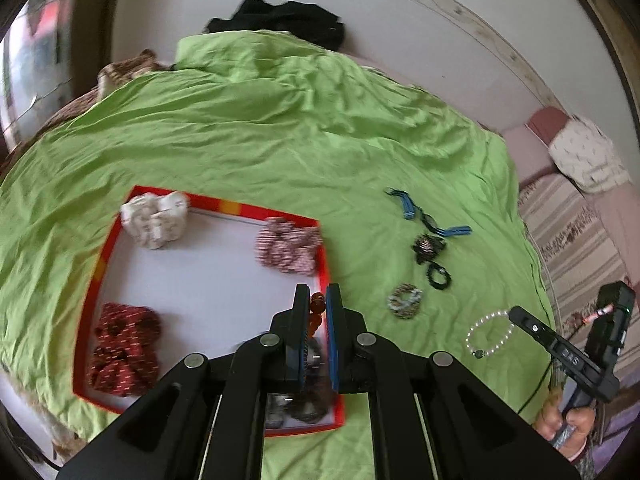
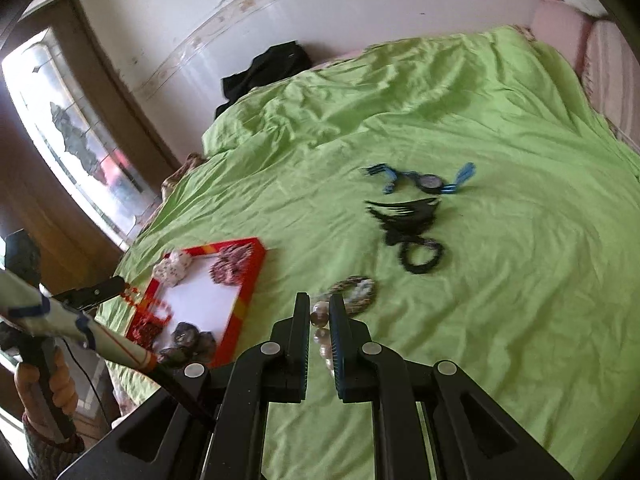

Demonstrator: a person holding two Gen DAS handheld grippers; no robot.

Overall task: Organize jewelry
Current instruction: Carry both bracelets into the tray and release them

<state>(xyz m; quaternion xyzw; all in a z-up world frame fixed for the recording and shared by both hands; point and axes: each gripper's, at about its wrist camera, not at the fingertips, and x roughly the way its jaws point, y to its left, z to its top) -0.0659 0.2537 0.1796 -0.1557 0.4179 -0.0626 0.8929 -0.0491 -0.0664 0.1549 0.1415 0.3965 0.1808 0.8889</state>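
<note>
My left gripper (image 1: 318,300) is shut on an orange bead bracelet (image 1: 317,312) and holds it over the red-framed white tray (image 1: 208,280); the bracelet also shows hanging over the tray in the right wrist view (image 2: 154,306). My right gripper (image 2: 319,312) is shut on a white pearl bracelet (image 2: 322,340); that bracelet also shows in the left wrist view (image 1: 490,334), above the green sheet (image 1: 280,128). The tray holds a white scrunchie (image 1: 154,216), a pink scrunchie (image 1: 290,250), a dark red scrunchie (image 1: 124,352) and a grey one (image 2: 188,340).
On the sheet right of the tray lie a patterned scrunchie (image 1: 405,300), a black hair tie (image 1: 440,274), a black claw clip (image 1: 429,246) and a blue clip piece (image 1: 428,216). Black cloth (image 1: 280,20) lies by the wall. Pillows (image 1: 584,160) at far right.
</note>
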